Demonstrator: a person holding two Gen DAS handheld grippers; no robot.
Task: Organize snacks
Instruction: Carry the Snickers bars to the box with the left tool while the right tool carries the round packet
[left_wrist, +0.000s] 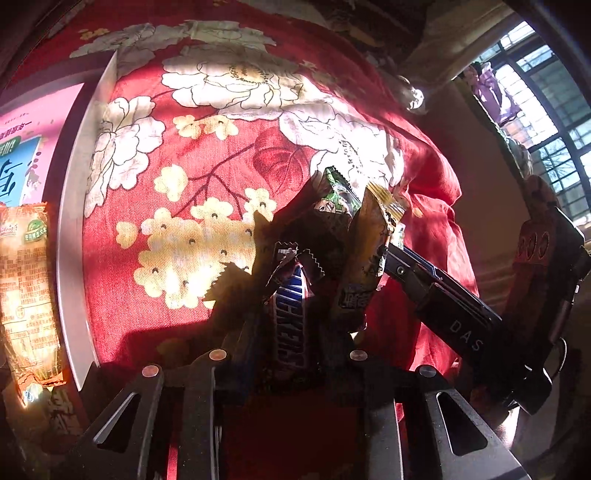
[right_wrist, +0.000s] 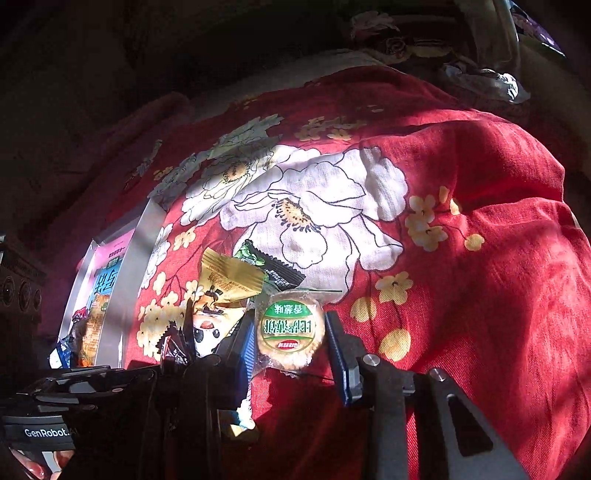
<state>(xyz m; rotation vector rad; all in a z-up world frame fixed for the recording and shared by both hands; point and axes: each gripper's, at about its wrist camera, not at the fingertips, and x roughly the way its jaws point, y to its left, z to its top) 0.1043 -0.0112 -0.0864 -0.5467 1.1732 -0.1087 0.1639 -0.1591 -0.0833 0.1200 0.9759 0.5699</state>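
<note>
The left gripper (left_wrist: 288, 354) points forward over a red flowered cloth (left_wrist: 207, 147), its two black fingers drawn close around a bunch of wrapped snacks that stand up between them: a chocolate bar (left_wrist: 291, 317) in a brown and blue wrapper in the middle, a yellow packet (left_wrist: 364, 251) leaning to the right of it and a green packet (left_wrist: 334, 199) behind. From the right wrist view the same bunch shows beside the right gripper (right_wrist: 288, 343), whose blue-padded fingers (right_wrist: 338, 350) stand apart on either side of a round cracker (right_wrist: 290, 328) in a clear wrapper with a green label; the pads look just beside the wrapper, but whether they press on it I cannot tell. In the left wrist view the right gripper comes in from the right at a slant, its tip touching the yellow packet. At the left edge a metal tray (left_wrist: 79, 206) lies on the cloth, with an orange snack bag (left_wrist: 27, 291) and a pink box (left_wrist: 33, 147) in it.
</note>
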